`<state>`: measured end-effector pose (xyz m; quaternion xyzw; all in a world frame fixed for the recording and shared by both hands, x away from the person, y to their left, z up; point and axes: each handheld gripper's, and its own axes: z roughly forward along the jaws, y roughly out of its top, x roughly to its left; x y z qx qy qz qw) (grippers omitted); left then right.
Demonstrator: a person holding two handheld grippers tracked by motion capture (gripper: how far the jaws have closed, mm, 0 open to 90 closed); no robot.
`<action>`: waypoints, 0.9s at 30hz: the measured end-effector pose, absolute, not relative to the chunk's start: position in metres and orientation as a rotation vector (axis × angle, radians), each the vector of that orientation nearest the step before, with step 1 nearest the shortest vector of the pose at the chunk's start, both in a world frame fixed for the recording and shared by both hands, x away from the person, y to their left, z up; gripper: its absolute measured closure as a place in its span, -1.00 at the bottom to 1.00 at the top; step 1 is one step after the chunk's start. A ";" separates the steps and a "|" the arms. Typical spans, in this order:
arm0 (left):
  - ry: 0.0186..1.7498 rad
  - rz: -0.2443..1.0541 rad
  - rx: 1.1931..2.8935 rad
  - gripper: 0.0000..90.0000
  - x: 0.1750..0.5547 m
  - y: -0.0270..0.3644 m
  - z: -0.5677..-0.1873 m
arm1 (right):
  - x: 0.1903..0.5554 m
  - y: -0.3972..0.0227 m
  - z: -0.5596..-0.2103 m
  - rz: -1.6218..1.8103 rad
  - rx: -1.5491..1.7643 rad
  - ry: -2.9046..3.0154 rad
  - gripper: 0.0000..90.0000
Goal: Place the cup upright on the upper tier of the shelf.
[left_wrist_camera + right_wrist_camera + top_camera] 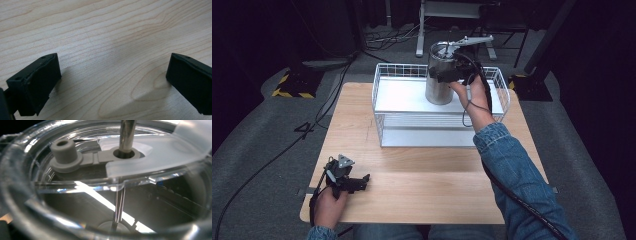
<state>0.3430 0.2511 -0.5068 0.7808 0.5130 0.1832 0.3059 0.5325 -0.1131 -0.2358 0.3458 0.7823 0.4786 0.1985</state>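
Wooden table [422, 195] underneath it all, and at its far end a white wire basket [384, 97] holding an upright steel tumbler [438, 87]. Right gripper [451, 73] is up at the tumbler's rim, its camera staring down through the clear lid [75, 182] and metal straw [126, 137], though whether it's clamped I cannot tell. Left gripper [112, 77] rests low on the near-left boards, jaws spread wide, nothing between them.

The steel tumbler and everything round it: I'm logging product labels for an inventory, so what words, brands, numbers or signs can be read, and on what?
None can be read.
Steel tumbler: its wall is bare metal in the high view, with no print to be made out.
Clear lid: no lettering in the right gripper view.
Wire basket, wooden table: no marks.
Yellow and black striped base on the floor: a hazard pattern, no text.
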 end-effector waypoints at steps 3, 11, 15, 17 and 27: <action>1.357 0.485 2.067 -1.00 0.343 0.251 -0.507 | 0.528 -0.118 -0.233 1.328 0.965 2.194 -1.00; 1.357 0.485 2.066 -1.00 0.343 0.251 -0.507 | 0.517 -0.132 -0.230 1.319 0.952 2.205 -1.00; 1.356 0.488 2.067 -1.00 0.343 0.251 -0.507 | 0.511 -0.139 -0.227 1.325 0.951 2.200 -1.00; 1.358 0.485 2.067 -1.00 0.343 0.251 -0.507 | 0.507 -0.144 -0.225 1.334 0.940 2.197 -1.00; 1.358 0.485 2.067 -1.00 0.343 0.251 -0.507 | 0.478 -0.164 -0.217 1.356 0.875 2.213 -1.00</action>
